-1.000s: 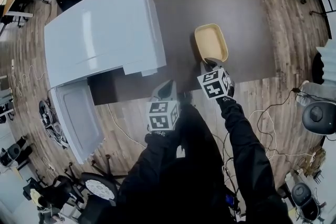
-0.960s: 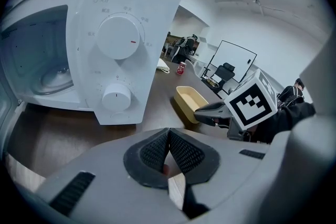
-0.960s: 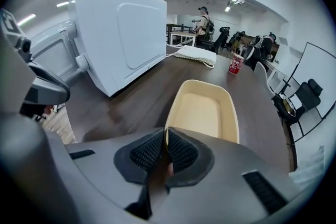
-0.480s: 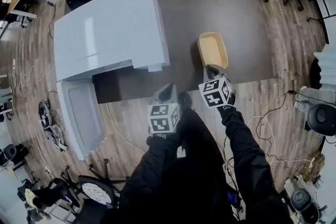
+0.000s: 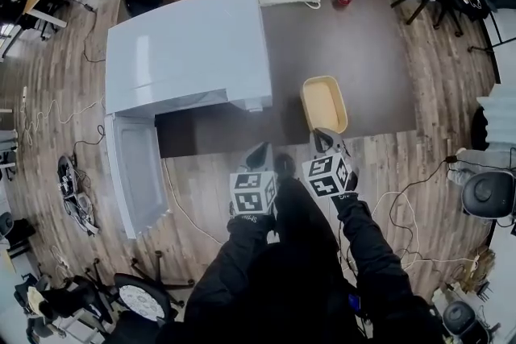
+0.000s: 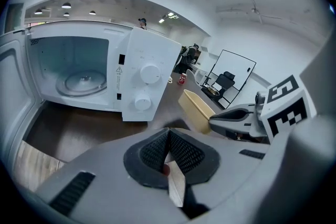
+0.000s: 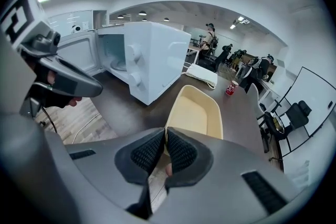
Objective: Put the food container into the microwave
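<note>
left gripper (image 5: 260, 152) and right gripper (image 5: 324, 138) both clamped together, empty. right one at the food container's (image 5: 324, 103) lower edge; a table (image 5: 367, 52) strip separates container from microwave (image 5: 189, 52), door (image 5: 137, 173) wide open lower left.

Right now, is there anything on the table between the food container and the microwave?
No. The head view shows only bare dark table between the food container and the microwave; the right gripper view shows the same.
</note>
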Tool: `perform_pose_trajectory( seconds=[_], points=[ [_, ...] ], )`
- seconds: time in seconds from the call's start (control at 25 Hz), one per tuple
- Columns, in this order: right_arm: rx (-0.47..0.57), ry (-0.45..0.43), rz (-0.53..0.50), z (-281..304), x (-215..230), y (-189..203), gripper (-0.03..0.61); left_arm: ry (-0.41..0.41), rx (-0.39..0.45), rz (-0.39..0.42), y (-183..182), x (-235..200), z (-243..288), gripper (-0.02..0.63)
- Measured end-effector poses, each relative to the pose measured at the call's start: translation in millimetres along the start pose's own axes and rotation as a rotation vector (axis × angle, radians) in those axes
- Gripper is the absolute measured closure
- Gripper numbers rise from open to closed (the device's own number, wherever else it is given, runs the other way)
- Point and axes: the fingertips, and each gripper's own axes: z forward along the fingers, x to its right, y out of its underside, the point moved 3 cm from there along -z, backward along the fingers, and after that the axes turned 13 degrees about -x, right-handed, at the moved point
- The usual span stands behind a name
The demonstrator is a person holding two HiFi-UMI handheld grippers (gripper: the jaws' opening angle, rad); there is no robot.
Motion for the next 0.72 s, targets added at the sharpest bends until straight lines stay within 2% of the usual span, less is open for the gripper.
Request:
perform_pose_trajectory(
  seconds=[0.16,0.72],
  points=[
    [0.002,-0.013,-0.003,-24.0,-34.1,2.8,0.543,0.001,-0.004,0.023,9.7,-15.4,-20.7,0.58],
    [-0.015,-0.076,-0.127,-53.8,-165.0,-9.4,0.543,-0.057,0.017,-0.09,51.3,-109.9,-79.5,0.58]
  ],
)
